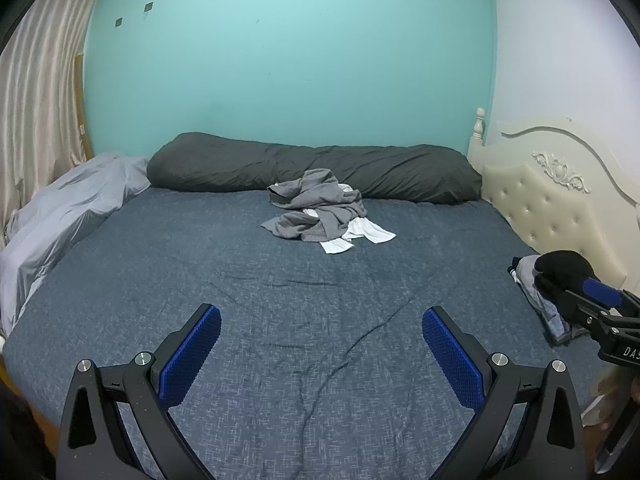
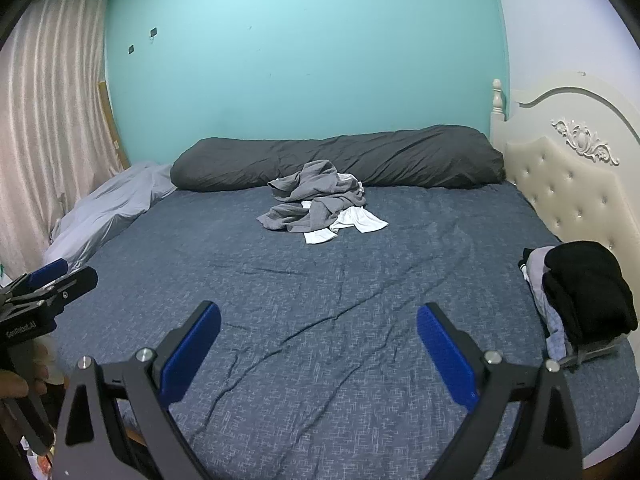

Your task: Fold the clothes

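A crumpled pile of grey clothes [image 1: 316, 208] with a white garment [image 1: 360, 236] under it lies near the far middle of the bed; it also shows in the right wrist view [image 2: 316, 200]. My left gripper [image 1: 320, 320] is open and empty above the near part of the blue sheet [image 1: 240, 272], well short of the pile. My right gripper [image 2: 318, 318] is open and empty too, beside it on the right. A stack of folded clothes [image 2: 580, 292] with a black one on top sits at the bed's right edge, also in the left wrist view [image 1: 548, 280].
A long dark grey bolster [image 1: 312, 168] lies along the teal wall behind the pile. A pale grey duvet [image 1: 68, 216] is bunched at the left edge by the curtain [image 2: 48, 120]. A cream tufted headboard [image 2: 572, 196] stands on the right.
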### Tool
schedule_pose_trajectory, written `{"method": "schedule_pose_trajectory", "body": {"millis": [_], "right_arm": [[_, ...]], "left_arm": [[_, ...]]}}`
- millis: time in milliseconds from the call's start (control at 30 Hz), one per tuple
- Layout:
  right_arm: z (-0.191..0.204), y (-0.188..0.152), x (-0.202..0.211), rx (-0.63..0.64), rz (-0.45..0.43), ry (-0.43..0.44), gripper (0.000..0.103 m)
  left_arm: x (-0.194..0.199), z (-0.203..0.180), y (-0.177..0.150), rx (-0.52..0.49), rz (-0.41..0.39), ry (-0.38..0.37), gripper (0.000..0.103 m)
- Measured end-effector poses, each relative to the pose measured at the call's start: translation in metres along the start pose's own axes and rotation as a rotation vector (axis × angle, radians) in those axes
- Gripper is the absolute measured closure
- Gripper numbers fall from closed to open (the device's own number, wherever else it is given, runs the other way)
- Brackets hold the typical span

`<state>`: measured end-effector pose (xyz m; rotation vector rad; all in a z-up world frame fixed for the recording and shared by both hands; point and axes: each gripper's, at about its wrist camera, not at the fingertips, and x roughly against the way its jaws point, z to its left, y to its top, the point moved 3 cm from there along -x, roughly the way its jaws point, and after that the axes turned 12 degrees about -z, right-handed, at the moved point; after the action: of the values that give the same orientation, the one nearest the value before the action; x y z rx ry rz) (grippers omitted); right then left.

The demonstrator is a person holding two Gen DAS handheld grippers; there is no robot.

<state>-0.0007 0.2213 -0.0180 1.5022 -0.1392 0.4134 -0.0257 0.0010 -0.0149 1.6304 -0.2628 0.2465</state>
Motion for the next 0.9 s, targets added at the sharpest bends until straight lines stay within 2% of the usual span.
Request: {"method": "schedule_pose_trajectory", "body": {"millis": [900], "right_arm": [[0.0009,0.0005,0.0036,-0.013,-0.005,0.007,0.004]], "left_arm": [[0.0068,-0.0076,0.0067,0.001,-0.002,-0.003,0.000]]}}
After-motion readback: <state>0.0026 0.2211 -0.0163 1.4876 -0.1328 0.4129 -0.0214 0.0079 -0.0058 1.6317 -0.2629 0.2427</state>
